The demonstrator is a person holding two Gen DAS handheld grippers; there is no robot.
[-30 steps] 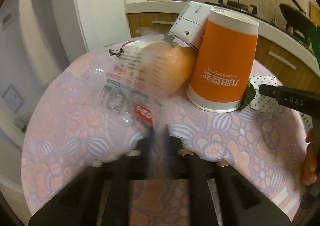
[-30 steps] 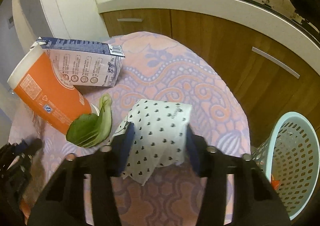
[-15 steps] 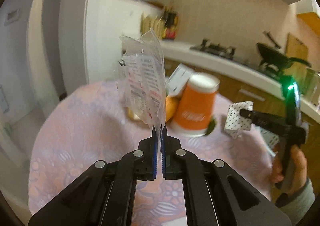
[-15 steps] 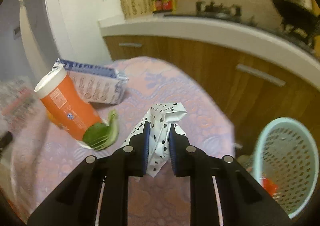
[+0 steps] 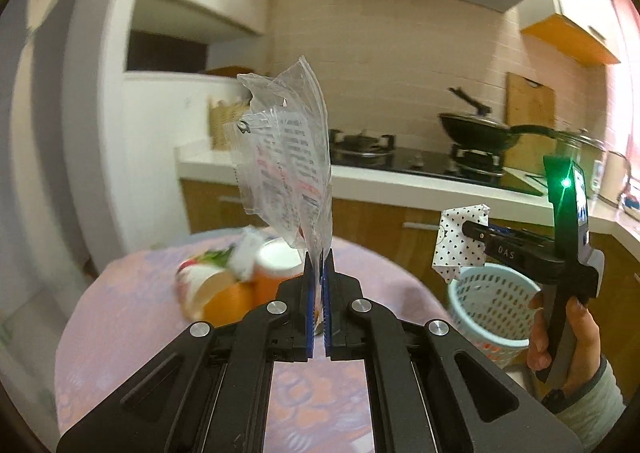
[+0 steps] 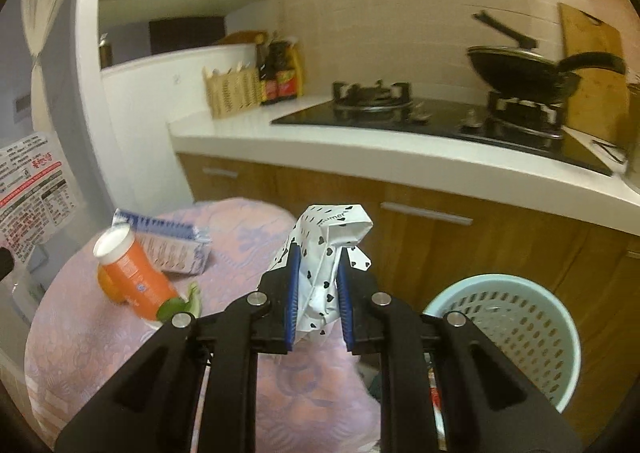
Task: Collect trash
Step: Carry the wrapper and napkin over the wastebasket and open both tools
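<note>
Above the worktop (image 6: pixel 100 337): both loads held aloft
Left tongs (image 5: pixel 317 273): clamped on plastic wrapper (image 5: pixel 286 169)
Right tongs (image 6: pixel 318 293): clamped on dotted paper (image 6: pixel 326 249) — near basket (image 6: pixel 516 317)
Advice: carry over basket rim — then release

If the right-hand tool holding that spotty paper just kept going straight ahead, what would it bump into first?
Probably the wooden cabinet front under the counter. The right tool, shut on the spotted paper, points past the table edge; the blue basket sits lower right, off that line. Depth is uncertain.

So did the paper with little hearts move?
Yes. The heart paper went up off the table, pinched in the right gripper, toward the basket.
</note>
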